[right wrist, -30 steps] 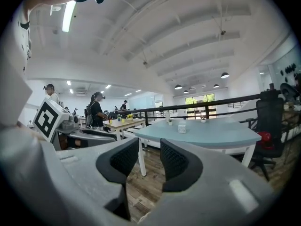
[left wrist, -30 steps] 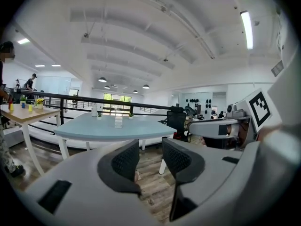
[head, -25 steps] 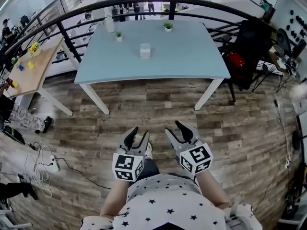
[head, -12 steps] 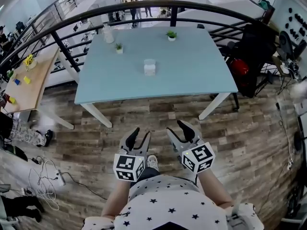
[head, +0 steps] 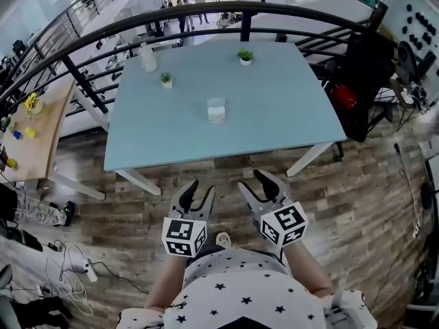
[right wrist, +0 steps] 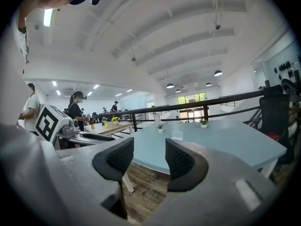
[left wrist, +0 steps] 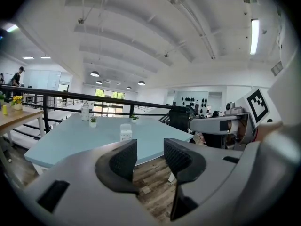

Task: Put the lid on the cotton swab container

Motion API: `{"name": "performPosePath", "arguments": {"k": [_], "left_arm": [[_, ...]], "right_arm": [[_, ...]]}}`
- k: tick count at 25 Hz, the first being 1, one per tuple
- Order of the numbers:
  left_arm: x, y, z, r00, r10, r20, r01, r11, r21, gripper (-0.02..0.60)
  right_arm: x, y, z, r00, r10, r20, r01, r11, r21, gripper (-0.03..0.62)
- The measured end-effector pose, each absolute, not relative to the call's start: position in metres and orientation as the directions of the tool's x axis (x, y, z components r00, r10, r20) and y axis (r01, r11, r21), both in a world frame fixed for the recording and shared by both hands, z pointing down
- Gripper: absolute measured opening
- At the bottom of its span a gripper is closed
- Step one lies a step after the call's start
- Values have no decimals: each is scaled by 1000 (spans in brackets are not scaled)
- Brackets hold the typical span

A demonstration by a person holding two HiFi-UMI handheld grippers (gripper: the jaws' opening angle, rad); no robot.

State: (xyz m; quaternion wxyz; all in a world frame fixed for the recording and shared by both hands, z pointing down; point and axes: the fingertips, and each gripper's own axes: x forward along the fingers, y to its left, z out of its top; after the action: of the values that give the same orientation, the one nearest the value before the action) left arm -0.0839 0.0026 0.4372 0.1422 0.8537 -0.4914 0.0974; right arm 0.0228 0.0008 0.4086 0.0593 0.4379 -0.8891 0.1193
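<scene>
A small white cotton swab container (head: 216, 110) stands near the middle of the light blue table (head: 274, 108). I cannot tell its lid apart from it at this distance. It also shows far ahead in the left gripper view (left wrist: 125, 132) and the right gripper view (right wrist: 177, 135). Both grippers hover over the wooden floor, short of the table's front edge, close to the person's body. My left gripper (head: 198, 190) (left wrist: 149, 149) is open and empty. My right gripper (head: 255, 182) (right wrist: 149, 149) is open wider, also empty.
Two small potted plants (head: 245, 56) (head: 165, 79) and a white bottle (head: 147, 57) stand at the table's far side. A black railing (head: 206, 12) curves behind it. A black chair (head: 363, 81) stands at the right, a wooden table (head: 27, 129) at the left, and cables (head: 75, 269) lie on the floor.
The table and container have drawn nearer and sit lower in the head view. Both grippers keep the same place in front of the body.
</scene>
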Motion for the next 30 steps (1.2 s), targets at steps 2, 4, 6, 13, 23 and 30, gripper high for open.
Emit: {"name": "performPosePath", "arguments": {"k": [2, 4, 6, 13, 23, 30], "left_arm": [[-86, -11, 439, 502, -807, 311, -864, -481, 148, 166], [-89, -21, 441, 506, -804, 313, -862, -485, 149, 166], [-93, -31, 442, 507, -804, 310, -861, -485, 150, 166], [-99, -58, 447, 516, -796, 316, -856, -495, 153, 166], [-96, -98, 472, 550, -760, 347, -833, -526, 169, 202], [-91, -148, 489, 550, -752, 364, -833, -528, 168, 226]], "right_arm": [[21, -11, 409, -606, -767, 212, -796, 585, -159, 193], [17, -21, 410, -601, -771, 212, -799, 581, -153, 193], [14, -30, 412, -597, -774, 210, -802, 579, -148, 193], [11, -54, 415, -587, -779, 221, -809, 570, -143, 193], [13, -93, 426, -570, -785, 244, -821, 552, -145, 193], [17, -146, 428, -594, -768, 241, -804, 578, -138, 193]]}}
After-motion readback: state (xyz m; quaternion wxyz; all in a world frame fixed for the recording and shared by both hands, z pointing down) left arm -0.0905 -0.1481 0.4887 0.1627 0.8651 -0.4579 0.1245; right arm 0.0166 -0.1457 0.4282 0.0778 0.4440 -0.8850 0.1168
